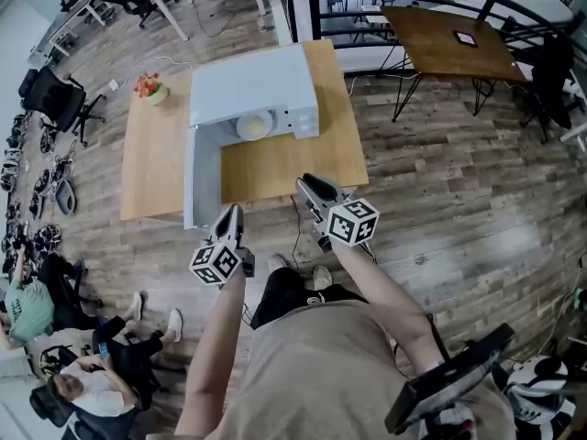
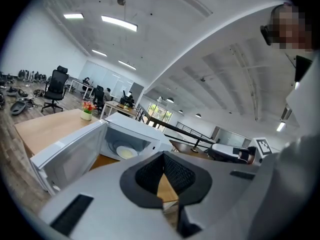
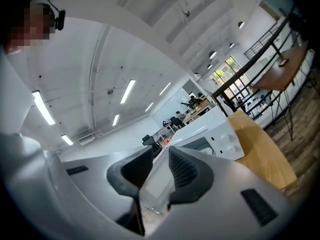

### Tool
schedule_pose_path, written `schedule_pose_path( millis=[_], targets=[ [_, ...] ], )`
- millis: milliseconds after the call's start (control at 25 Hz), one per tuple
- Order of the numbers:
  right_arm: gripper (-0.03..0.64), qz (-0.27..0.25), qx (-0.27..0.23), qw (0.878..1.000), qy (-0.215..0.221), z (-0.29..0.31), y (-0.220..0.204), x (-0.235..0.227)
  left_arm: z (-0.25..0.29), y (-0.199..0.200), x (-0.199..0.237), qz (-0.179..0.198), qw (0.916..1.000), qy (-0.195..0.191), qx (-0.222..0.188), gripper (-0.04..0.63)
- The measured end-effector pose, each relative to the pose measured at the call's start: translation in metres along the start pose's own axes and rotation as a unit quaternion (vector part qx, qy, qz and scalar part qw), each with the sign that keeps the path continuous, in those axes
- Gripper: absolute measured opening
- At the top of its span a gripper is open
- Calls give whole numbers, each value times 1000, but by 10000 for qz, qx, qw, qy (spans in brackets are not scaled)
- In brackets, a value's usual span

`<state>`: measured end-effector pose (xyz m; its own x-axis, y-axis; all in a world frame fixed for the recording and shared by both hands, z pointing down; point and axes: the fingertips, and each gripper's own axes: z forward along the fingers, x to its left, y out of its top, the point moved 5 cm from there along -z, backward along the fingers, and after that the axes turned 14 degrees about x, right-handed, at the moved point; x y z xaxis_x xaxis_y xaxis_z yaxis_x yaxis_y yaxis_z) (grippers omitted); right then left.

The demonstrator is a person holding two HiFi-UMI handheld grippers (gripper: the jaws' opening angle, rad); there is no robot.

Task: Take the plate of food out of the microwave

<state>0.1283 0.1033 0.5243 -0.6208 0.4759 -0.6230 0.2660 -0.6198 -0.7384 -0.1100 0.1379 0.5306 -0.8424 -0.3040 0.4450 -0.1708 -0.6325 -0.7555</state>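
Observation:
A white microwave (image 1: 257,85) stands on a light wooden table (image 1: 156,163) with its door (image 1: 189,177) swung open toward me on the left. Inside it rests a pale plate of food (image 1: 254,125), also visible in the left gripper view as the plate (image 2: 126,152) in the open cavity. My left gripper (image 1: 231,213) hovers short of the table's near edge by the door's end, pads meeting at the tip (image 2: 162,156), nothing held. My right gripper (image 1: 307,183) hangs over the table's near edge, right of the opening, jaws a narrow gap apart (image 3: 161,156) and empty.
A small flower pot (image 1: 149,87) sits on the table left of the microwave. A dark wooden table (image 1: 449,39) and black railing lie at the back right. An office chair (image 1: 55,99) and seated people (image 1: 55,356) are at the left.

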Motion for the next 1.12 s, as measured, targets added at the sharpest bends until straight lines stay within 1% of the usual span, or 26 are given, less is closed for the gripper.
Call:
schedule_pose_path(
  millis=[200, 360, 520, 720, 840, 1040, 1120],
  targets=[
    [80, 257, -11, 9997, -38, 24, -6, -5, 3, -1, 21, -66, 9999, -81, -11, 3],
    [80, 339, 189, 9990, -199, 54, -12, -4, 9, -1, 55, -219, 9996, 19, 156, 3],
    [80, 431, 220, 9981, -379, 80, -6, -5, 18, 14, 83, -335, 9993, -50, 157, 3],
    [80, 675, 161, 9958, -604, 107, 3, -13, 34, 33, 106, -387, 9986, -277, 214, 3],
    [80, 879, 198, 9933, -728, 126, 2, -17, 41, 44, 119, -441, 9977, -493, 152, 3],
    [80, 991, 258, 9897, -1002, 147, 6, -25, 59, 57, 137, -279, 9959, -857, -32, 3],
    [80, 1014, 320, 9884, -1089, 153, 4, -26, 67, 58, 145, -454, 9938, -1013, -98, 3]
  ],
)
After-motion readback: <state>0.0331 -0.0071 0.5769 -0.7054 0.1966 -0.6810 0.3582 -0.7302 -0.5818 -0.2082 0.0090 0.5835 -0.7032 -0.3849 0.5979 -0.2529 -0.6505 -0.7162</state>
